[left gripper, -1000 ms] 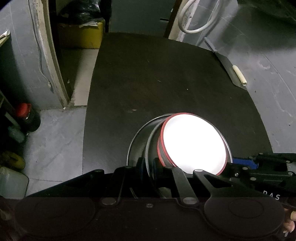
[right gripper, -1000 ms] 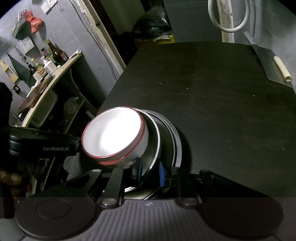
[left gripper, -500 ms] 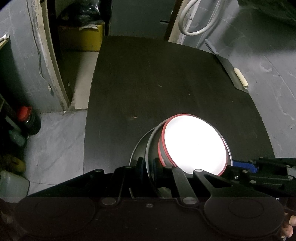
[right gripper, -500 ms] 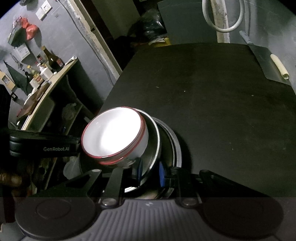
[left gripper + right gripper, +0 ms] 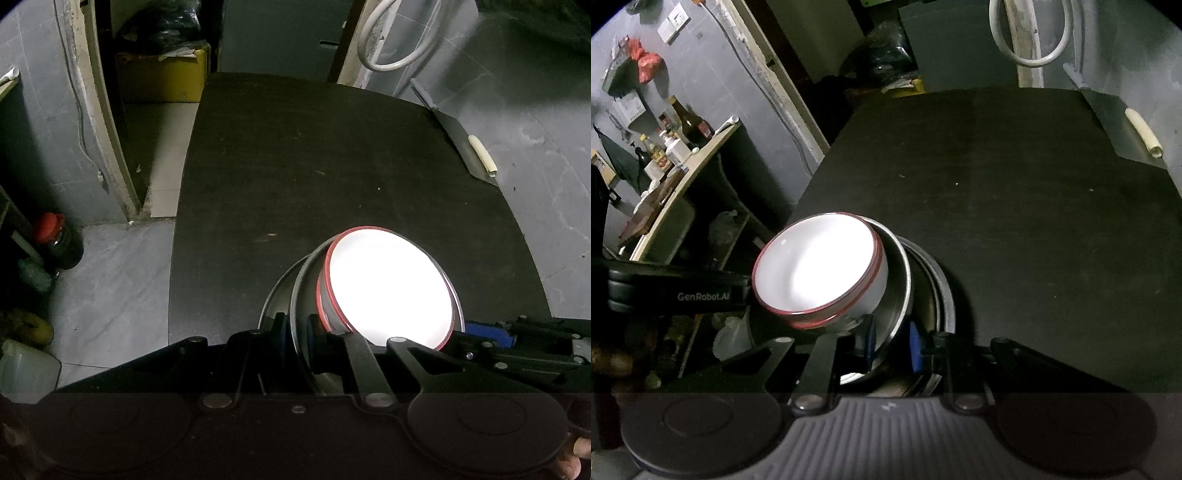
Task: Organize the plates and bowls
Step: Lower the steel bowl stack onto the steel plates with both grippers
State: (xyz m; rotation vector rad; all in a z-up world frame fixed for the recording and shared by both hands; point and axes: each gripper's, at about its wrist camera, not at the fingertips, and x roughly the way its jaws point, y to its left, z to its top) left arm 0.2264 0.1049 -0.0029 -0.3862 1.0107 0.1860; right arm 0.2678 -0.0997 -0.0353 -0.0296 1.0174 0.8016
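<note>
Nearest, the left gripper (image 5: 295, 334) and right gripper (image 5: 892, 343) each clench the metal pan's (image 5: 899, 280) rim, a white bowl (image 5: 820, 267) nested inside it, all tilted above the near edge of the black table (image 5: 1015, 206), a knife (image 5: 452, 138) lying far right.

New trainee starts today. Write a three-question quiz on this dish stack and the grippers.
1. True or false: the white bowl sits inside the metal bowl.
2. What colour is the white bowl's rim?
3. The left hand-held gripper is: A) open over the table; B) shut on the metal bowl's rim; C) holding a knife.

Key: 1 true; 2 red; 3 B.
</note>
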